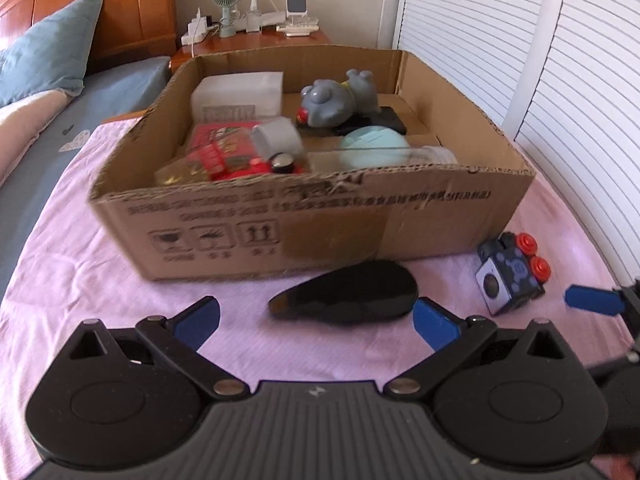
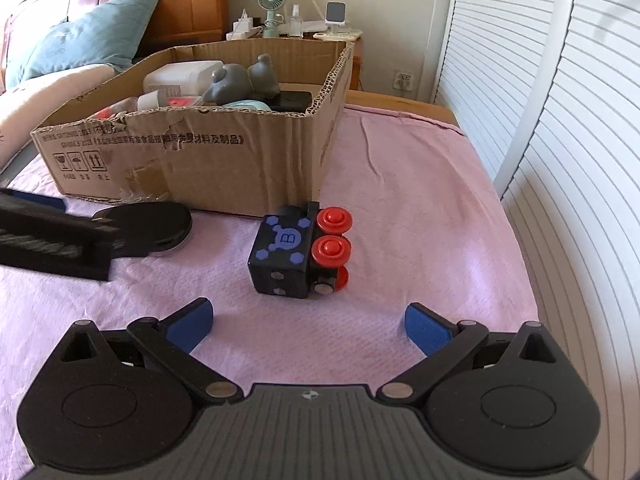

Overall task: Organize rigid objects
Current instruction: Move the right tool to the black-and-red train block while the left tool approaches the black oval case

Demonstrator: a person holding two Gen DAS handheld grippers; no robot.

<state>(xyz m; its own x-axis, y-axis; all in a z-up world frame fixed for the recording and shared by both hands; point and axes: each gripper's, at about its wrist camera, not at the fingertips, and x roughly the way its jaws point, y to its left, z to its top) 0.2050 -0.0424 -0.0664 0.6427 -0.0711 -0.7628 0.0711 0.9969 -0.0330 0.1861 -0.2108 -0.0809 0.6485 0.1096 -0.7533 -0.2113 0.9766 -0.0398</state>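
A cardboard box [image 1: 248, 216] [image 2: 200, 152] stands on the pink blanket, holding a grey toy figure [image 1: 340, 98], a white case, red packets and other items. In front of it lies a black oval object [image 1: 348, 294] [image 2: 148, 228]. My left gripper [image 1: 316, 320] is open, just short of that black object, nothing between its fingers. A black toy block with blue marks and red wheels [image 2: 300, 252] [image 1: 514, 274] sits to the right of the box. My right gripper [image 2: 308, 326] is open, right behind the block, apart from it.
The pink blanket [image 2: 420, 208] covers the surface. White louvred doors [image 2: 560, 120] run along the right. A bed with a blue pillow [image 1: 48, 48] lies left. A nightstand with a small fan [image 1: 226, 4] stands behind the box.
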